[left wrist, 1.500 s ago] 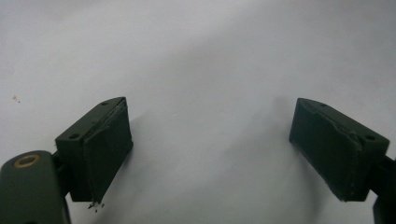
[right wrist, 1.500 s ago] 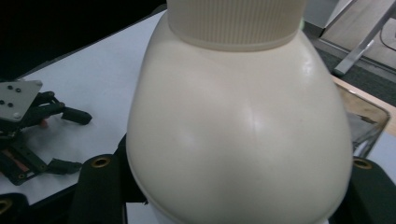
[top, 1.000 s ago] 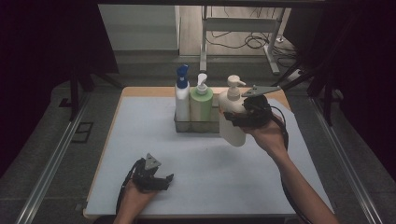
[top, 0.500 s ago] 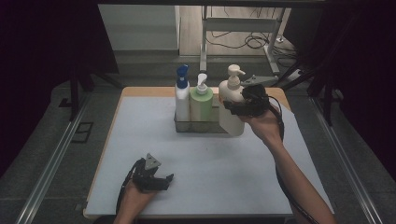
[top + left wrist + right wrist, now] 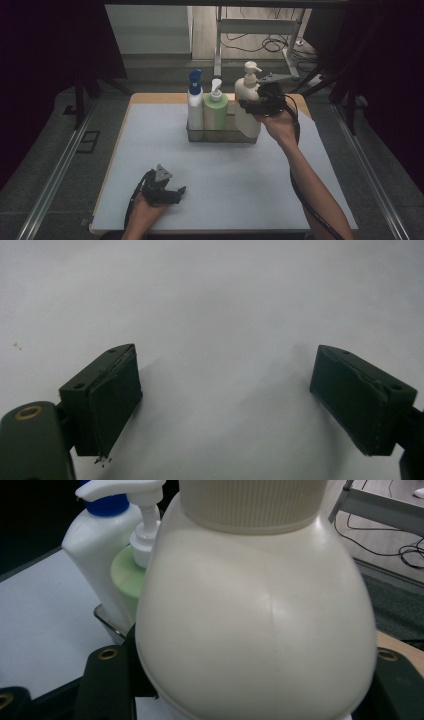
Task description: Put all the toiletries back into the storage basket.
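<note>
Near the desk's front edge, the left gripper [image 5: 172, 192] rests with jaws spread wide, nothing between them. Farther back, the right gripper [image 5: 252, 106] grasps the cream pump bottle [image 5: 247, 107] at the right end of the clear tray [image 5: 220, 136], beside the green bottle [image 5: 215, 111] and blue-capped white bottle [image 5: 195, 102].

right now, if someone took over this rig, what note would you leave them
Right gripper: shut on the cream pump bottle, held at the right end of the clear rectangular tray; whether its base sits inside is unclear.
Left gripper: open and holding nothing, low over the white table mat near the front edge.
Done: white bottle with blue cap and green pump bottle stand in the tray.
Left: seat the cream bottle, release, withdraw.
</note>
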### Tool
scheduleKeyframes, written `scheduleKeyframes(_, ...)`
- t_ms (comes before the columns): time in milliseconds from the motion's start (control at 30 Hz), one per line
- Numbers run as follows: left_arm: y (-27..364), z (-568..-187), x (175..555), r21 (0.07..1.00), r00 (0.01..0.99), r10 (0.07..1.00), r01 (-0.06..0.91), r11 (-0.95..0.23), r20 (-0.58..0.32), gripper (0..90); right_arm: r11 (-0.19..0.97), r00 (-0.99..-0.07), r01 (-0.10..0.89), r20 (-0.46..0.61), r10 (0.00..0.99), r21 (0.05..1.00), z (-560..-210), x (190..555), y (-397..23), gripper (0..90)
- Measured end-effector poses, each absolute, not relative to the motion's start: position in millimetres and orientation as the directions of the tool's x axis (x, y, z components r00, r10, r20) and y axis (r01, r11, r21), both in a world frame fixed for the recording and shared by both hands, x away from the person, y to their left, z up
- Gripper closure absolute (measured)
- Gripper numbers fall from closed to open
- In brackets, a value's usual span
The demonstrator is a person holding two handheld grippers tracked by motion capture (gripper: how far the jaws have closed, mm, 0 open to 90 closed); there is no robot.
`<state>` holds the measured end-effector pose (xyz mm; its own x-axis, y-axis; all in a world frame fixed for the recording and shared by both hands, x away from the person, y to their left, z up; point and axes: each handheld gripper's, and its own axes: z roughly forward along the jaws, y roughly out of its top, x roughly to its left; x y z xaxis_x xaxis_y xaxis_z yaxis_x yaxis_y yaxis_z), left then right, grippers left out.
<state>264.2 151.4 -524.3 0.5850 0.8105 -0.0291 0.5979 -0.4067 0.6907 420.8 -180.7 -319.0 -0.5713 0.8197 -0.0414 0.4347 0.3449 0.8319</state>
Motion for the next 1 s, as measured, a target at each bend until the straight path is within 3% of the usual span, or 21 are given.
scheduleKeyframes(1000, 151, -524, 264, 0.692, 0.584, 0.811, 0.598, -0.404, -0.032, 12.5, 0.319, -0.521, 0.419, -0.062, 0.851, 0.850, -338, 465, -167, 37.5)
